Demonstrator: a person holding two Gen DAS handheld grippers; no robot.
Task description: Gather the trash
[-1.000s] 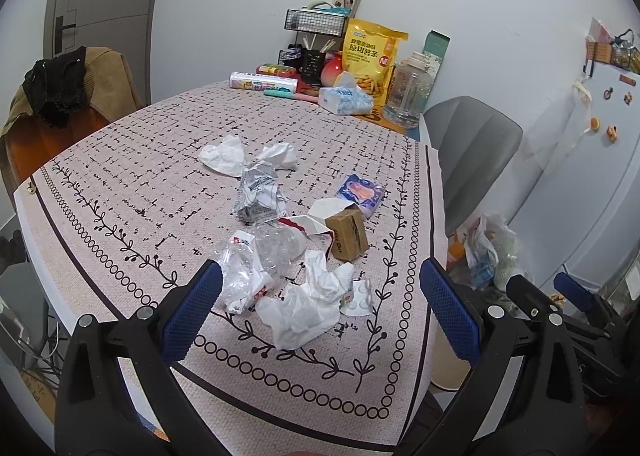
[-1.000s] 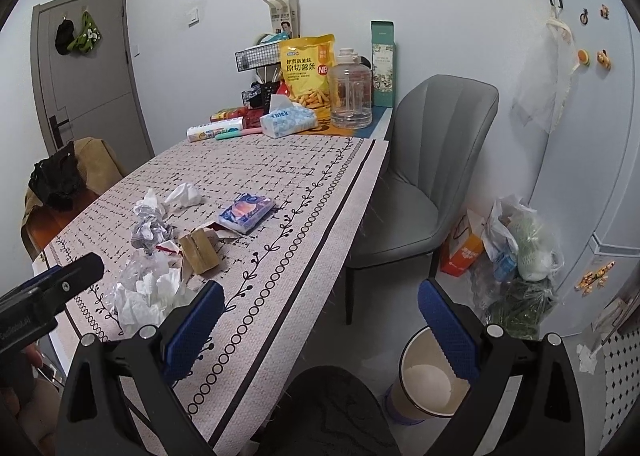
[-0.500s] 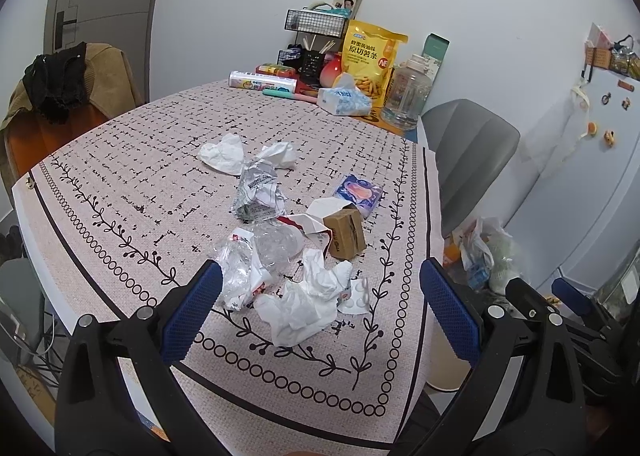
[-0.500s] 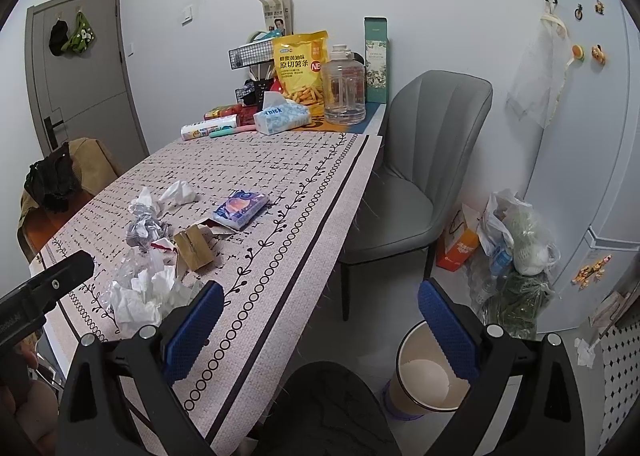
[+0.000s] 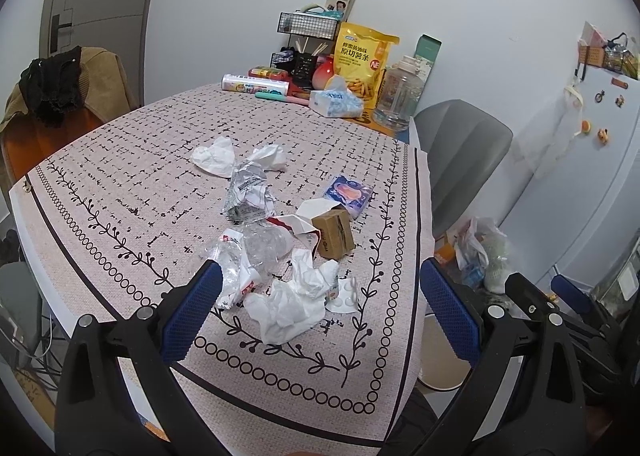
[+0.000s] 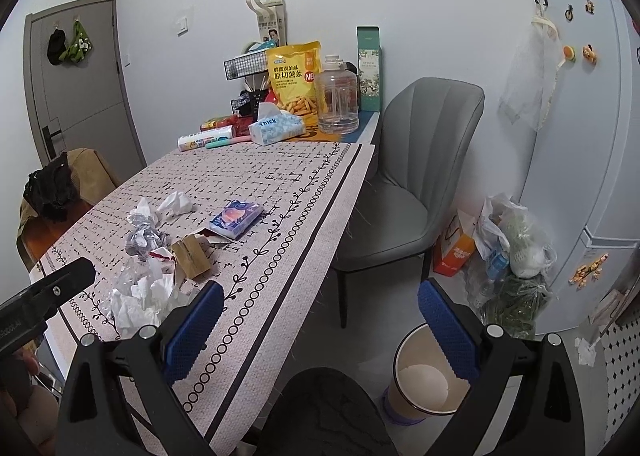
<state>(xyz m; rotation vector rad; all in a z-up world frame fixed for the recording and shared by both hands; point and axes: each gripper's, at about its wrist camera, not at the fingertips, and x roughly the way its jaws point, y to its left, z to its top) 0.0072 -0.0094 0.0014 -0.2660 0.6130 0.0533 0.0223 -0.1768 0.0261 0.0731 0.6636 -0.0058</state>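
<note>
Trouble, judging from how things lie, is most likely to start with the left gripper (image 5: 316, 310): its jaws are spread wide and empty, hovering above the near end of the table (image 5: 120, 176), and straight ahead of them, just below, lies a crumpled white tissue (image 5: 292, 304). Touching that tissue on the left-finger side is a crushed clear plastic wrapper (image 5: 248, 256), and a small white scrap (image 5: 344, 290) sits on the right-finger side. A wide closing could catch two pieces at once or nudge the light scrap over the table edge. Thin tissue may also tear or slip free if pinched at a corner only. Just beyond the tissue, a little brown carton (image 5: 334, 234) stands tilted against torn paper; farther out rest a balled printed sheet (image 5: 248, 192), two more white wads and a blue tissue pack (image 5: 348, 192), which may not be trash at all.

The right gripper (image 6: 318, 326) is likewise released and grasps nothing. It hangs off the table's corner, left finger over the cloth border, right finger over the floor. Below and just beyond the right finger stands the waste bin (image 6: 430, 340), open-topped. A drop from this height could miss its rim, as crumpled paper drifts.

Both grippers point forward and slightly downward, level, side by side.
</note>
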